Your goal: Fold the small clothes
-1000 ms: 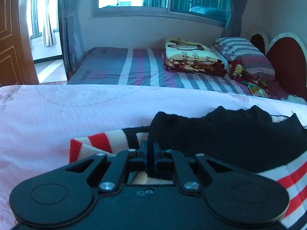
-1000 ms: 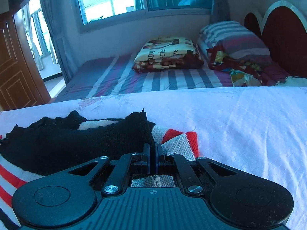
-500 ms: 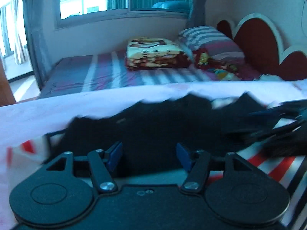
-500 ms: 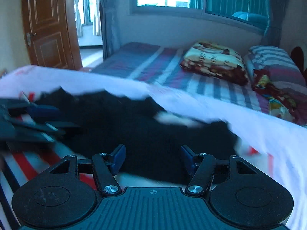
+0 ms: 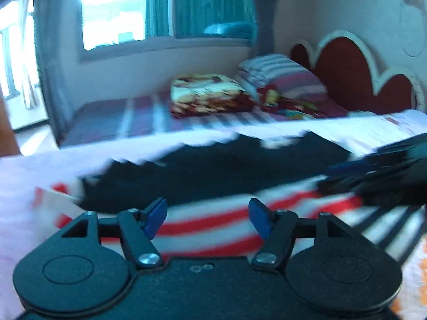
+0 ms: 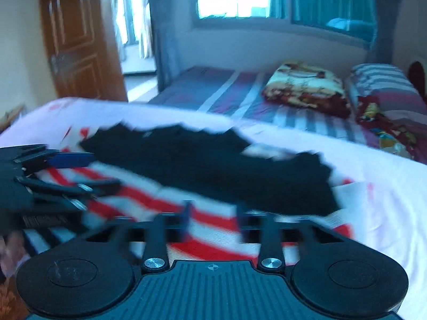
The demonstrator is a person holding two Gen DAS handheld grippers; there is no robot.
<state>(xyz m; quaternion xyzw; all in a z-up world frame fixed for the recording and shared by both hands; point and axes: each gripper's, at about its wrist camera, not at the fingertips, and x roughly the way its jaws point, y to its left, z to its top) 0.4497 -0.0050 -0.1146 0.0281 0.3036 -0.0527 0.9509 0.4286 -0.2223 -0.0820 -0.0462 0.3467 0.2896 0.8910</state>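
Observation:
A small knitted garment [image 5: 213, 176], black at the top with red and white stripes below, lies flat on the pink sheet [image 5: 32, 165]; it also shows in the right wrist view [image 6: 213, 165]. My left gripper [image 5: 207, 217] is open and empty above the striped part. My right gripper [image 6: 213, 222] is open and empty above the stripes too, blurred by motion. Each gripper shows at the edge of the other's view: the right one [image 5: 379, 178], the left one [image 6: 53, 176].
Behind the pink sheet is a striped bed [image 6: 240, 98] with a folded patterned blanket [image 5: 208, 96], a striped pillow [image 5: 280, 77] and a red headboard [image 5: 347, 69]. A wooden door [image 6: 77, 42] stands at left.
Both grippers were shut on the garment's black edge one second ago; they have let go, opened and pulled back toward me, so the striped part now lies under them.

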